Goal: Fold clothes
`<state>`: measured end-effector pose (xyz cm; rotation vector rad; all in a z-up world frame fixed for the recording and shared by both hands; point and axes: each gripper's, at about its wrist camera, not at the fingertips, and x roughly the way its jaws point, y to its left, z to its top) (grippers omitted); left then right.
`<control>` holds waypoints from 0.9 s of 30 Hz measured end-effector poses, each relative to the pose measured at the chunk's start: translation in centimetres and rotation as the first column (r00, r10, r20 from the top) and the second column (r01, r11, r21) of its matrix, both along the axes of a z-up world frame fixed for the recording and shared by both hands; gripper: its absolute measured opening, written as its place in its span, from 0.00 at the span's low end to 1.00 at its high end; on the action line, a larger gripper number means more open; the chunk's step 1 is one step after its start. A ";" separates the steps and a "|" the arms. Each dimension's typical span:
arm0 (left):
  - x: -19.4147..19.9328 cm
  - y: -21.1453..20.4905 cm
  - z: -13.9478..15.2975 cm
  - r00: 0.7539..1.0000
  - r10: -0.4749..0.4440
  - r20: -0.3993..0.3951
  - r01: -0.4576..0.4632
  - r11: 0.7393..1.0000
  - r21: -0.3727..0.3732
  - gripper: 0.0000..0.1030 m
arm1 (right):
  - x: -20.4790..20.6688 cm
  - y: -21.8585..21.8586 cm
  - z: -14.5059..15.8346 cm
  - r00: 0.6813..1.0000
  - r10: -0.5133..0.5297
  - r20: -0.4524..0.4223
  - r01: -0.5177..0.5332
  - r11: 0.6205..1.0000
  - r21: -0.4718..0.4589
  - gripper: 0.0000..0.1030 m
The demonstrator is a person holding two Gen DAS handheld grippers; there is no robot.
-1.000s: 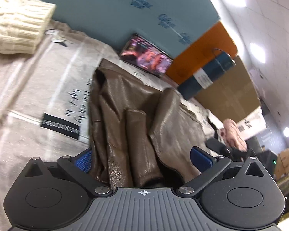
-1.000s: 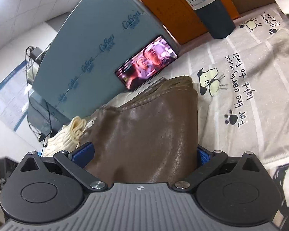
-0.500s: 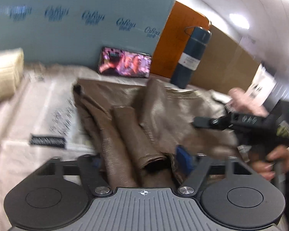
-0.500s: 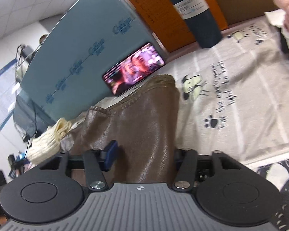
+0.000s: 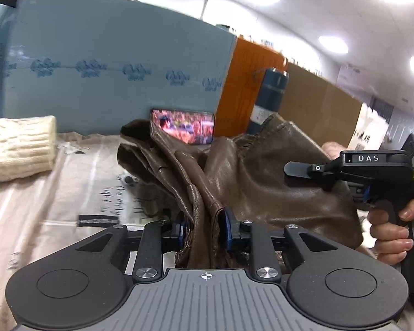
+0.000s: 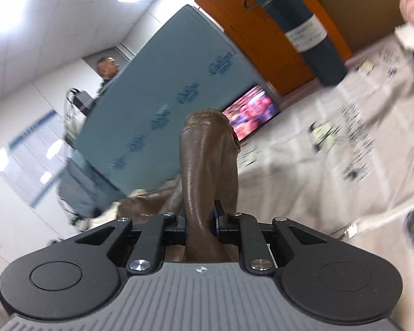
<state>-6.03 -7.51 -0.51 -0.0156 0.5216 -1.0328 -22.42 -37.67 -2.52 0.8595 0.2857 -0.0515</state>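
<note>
Both tongs have gone from spread wide a second ago to clamped on the brown leather jacket [image 5: 262,176], which we now hold lifted off the printed sheet [image 5: 69,182] instead of lying flat. Our left tongs [image 5: 204,227] pinch a bunched seam between the blue pads [image 5: 229,227]; our right tongs [image 6: 200,219] squeeze a rolled fold that rises straight ahead of them. Just right of the left tongs, the right hand [image 5: 392,231] grips its black handle — the jacket hangs between the two. Beyond the jacket a phone [image 5: 185,127] leans on a blue panel [image 5: 110,63], a dark bottle [image 6: 303,27] stands further right, and a cream knit [image 5: 16,149] lies far left.
</note>
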 end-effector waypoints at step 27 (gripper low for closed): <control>7.7 19.3 6.9 0.787 0.588 0.185 -0.540 0.802 -0.255 0.21 | 25.9 19.8 8.5 0.893 0.414 0.179 -0.404 0.910 -0.087 0.14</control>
